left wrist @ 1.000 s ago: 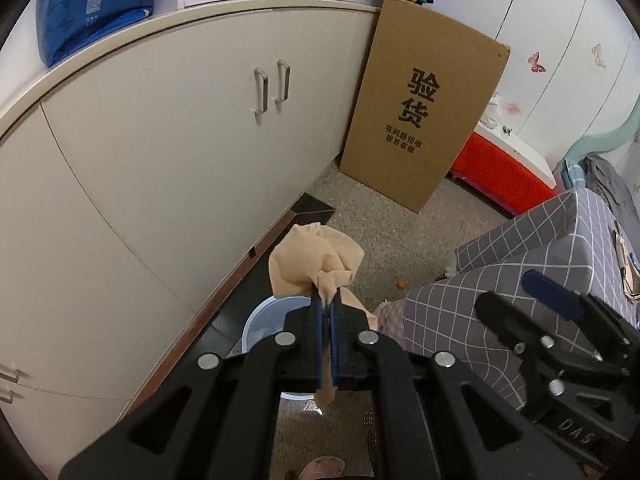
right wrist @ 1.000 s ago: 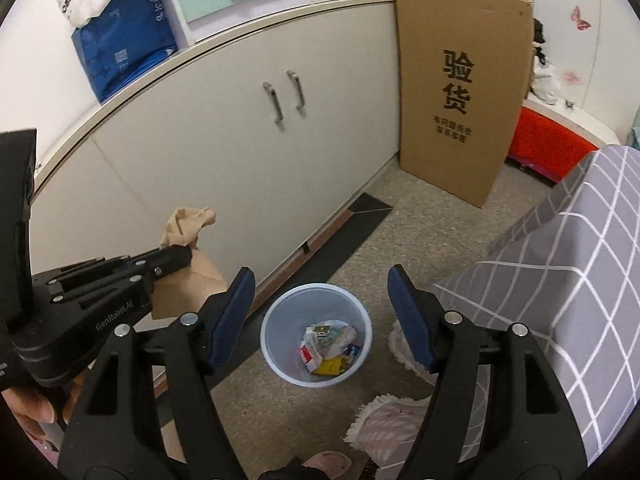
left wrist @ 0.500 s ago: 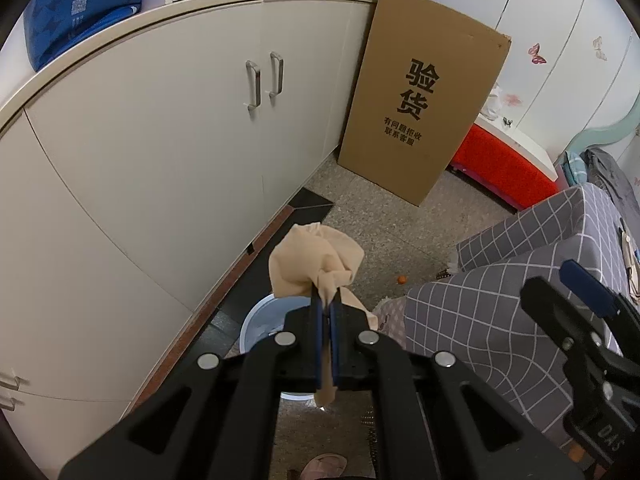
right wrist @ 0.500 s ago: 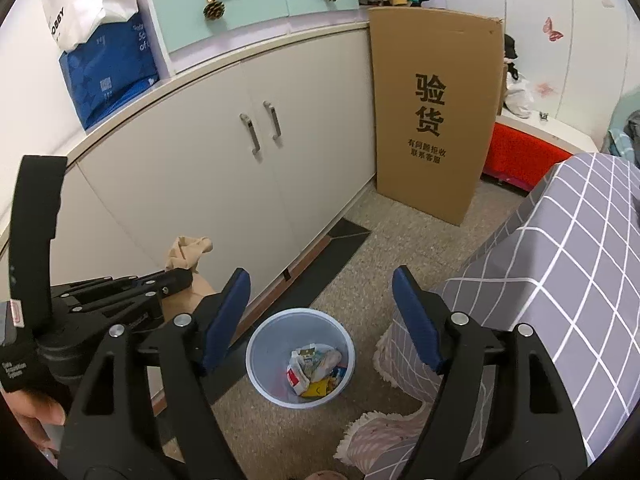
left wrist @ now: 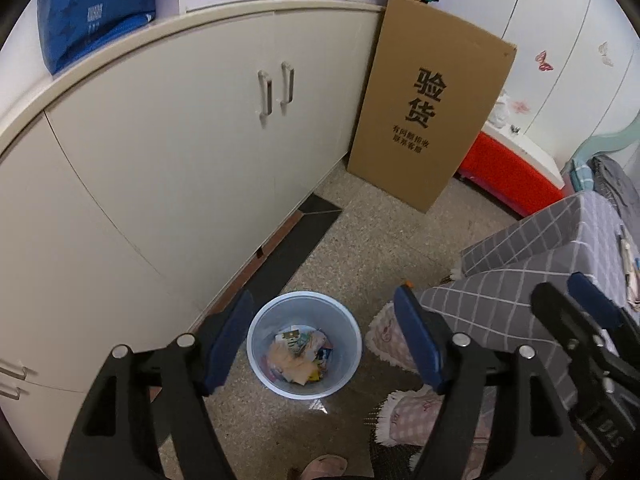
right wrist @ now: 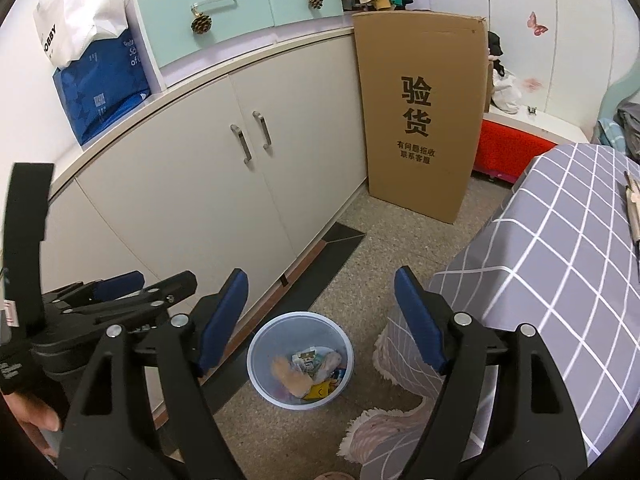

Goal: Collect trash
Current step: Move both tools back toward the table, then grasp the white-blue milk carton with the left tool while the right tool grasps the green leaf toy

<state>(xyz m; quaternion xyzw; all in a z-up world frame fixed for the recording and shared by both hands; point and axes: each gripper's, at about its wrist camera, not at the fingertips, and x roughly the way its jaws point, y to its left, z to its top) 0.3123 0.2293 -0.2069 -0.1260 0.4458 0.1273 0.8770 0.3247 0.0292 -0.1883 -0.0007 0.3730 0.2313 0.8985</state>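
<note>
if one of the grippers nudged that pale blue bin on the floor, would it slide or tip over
The bin would probably slide or tip easily: it looks like thin, translucent plastic, so likely light. Its load is only wrappers and a crumpled tan paper low inside, which adds little weight. It narrows toward the base, so a push near the rim seems likelier to tip it than one low down.

A pale blue bin (left wrist: 304,346), a grey white-checked cloth (right wrist: 560,264), a brown cardboard box (left wrist: 428,100).

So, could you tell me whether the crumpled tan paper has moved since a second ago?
Yes. It has dropped out of the opening left gripper into the waste bin beside the white cabinet; the tan paper now lies inside.
</note>
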